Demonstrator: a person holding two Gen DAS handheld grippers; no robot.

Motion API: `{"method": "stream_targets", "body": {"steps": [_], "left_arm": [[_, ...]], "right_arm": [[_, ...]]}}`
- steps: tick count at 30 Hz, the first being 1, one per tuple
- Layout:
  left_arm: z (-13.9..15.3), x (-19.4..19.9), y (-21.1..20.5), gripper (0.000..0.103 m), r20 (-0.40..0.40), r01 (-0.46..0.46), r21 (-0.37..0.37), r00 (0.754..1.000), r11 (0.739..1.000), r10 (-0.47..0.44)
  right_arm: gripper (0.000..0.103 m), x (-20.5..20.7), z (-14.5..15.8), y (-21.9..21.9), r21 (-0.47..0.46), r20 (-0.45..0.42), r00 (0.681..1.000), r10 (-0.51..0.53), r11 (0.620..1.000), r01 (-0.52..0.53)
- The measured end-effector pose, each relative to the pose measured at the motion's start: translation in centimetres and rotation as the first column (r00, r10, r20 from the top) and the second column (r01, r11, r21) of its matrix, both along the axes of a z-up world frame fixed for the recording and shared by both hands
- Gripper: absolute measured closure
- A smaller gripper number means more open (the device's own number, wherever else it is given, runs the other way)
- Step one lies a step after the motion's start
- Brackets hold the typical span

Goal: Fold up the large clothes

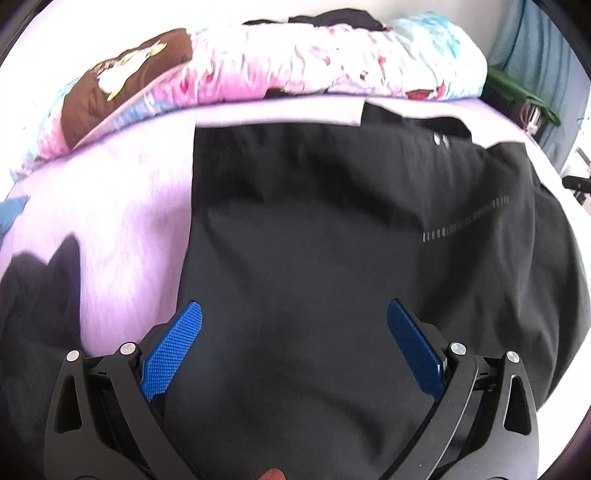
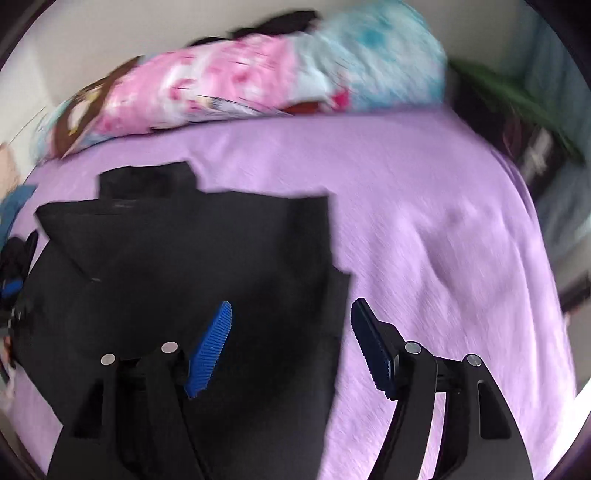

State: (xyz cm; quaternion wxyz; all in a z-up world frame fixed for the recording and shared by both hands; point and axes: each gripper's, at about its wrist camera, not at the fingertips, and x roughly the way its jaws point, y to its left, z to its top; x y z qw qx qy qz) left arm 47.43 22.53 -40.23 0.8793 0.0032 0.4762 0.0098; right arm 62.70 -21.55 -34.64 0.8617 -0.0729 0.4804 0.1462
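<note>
A lilac-sheeted bed (image 2: 424, 229) fills the room; a pink-and-blue quilt (image 1: 280, 70) is bunched along its far edge against a pale wall (image 2: 122, 33).

Your large black garment (image 1: 314, 229) is matt, smooth woven cloth with faint creases. The lilac bed sheet (image 2: 424, 229) under it looks soft and matt. Both tongs' blue pads (image 1: 173, 350) are ribbed, rough plastic on matt black frames with shiny metal pins.

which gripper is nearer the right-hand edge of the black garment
Right. The right gripper is open and straddles that edge of the black garment, one finger over cloth, one over the purple sheet. The left gripper hangs open over the garment's middle.
</note>
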Motion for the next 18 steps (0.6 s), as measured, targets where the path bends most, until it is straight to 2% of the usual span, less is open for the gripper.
{"method": "stream_targets", "body": {"steps": [3,7,11,14,16,18], "left_arm": [[0.2,3.1,0.2,0.006,0.016,0.010,-0.028,1.000,1.000,-0.009],[-1.1,7.1,1.2,0.006,0.007,-0.012,-0.010,1.000,1.000,0.012],[-2.1,9.3,2.7,0.006,0.005,-0.042,-0.022,0.999,0.999,0.042],[-2.9,10.3,3.1,0.006,0.017,-0.021,-0.019,1.000,1.000,0.021],[-4.0,11.3,3.4,0.006,-0.008,-0.032,0.007,0.999,0.999,0.032],[-5.0,12.0,4.1,0.005,-0.030,-0.051,-0.026,0.998,0.998,0.050]], "right_arm": [[0.036,1.9,0.5,2.2,-0.009,0.016,0.999,0.048,0.999,-0.048],[0.036,4.9,-1.1,3.2,-0.035,0.011,1.000,0.020,0.999,-0.020],[0.036,6.3,-2.8,2.8,-0.029,-0.002,1.000,-0.014,0.999,0.014],[0.036,6.7,-4.8,2.8,-0.062,-0.016,1.000,-0.021,0.998,0.020],[0.036,6.9,-5.8,2.2,-0.060,-0.032,0.999,-0.043,0.997,0.041],[0.036,7.4,-6.9,1.7,-0.045,-0.047,0.997,-0.067,0.997,0.065]]}}
